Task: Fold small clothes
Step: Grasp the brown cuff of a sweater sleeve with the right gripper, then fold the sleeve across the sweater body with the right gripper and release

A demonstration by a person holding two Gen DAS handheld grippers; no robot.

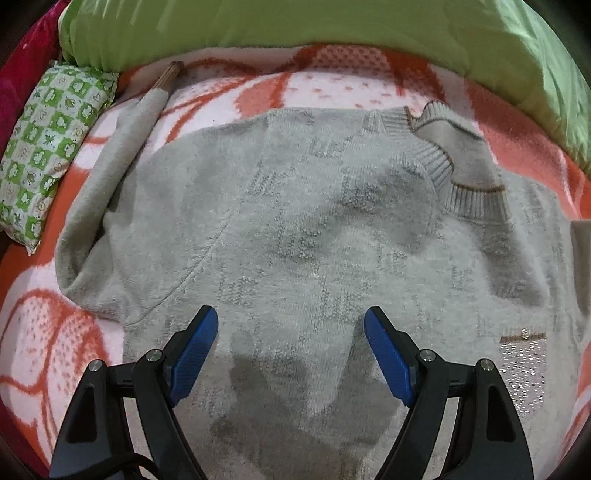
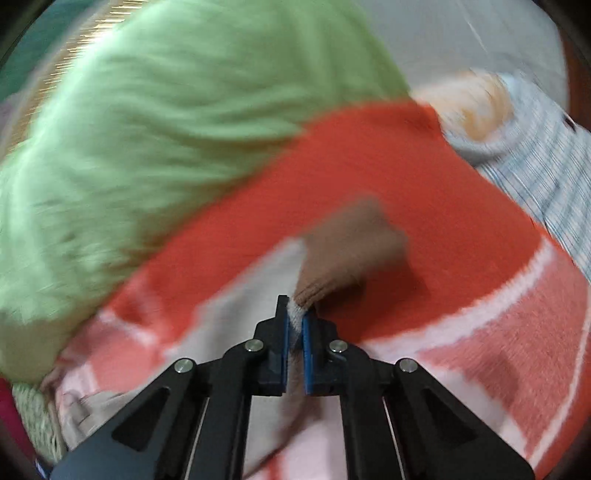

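Observation:
A pale grey knitted sweater (image 1: 295, 229) lies spread on the orange-and-white blanket (image 1: 48, 332), its ribbed collar (image 1: 458, 184) at the upper right and one sleeve (image 1: 122, 162) stretched to the upper left. My left gripper (image 1: 290, 325) hovers open over the sweater's lower part, with nothing between its blue pads. In the right wrist view my right gripper (image 2: 294, 314) is shut on the sweater's sleeve end (image 2: 258, 295), just behind its brown cuff (image 2: 347, 251), which sticks out past the fingertips. That view is motion-blurred.
A green quilt (image 1: 332, 26) is bunched along the far side of the bed. A green-and-white checked pillow (image 1: 48, 147) lies at the left. In the right wrist view a striped cloth (image 2: 546, 177) and a round pale object (image 2: 476, 110) sit at the upper right.

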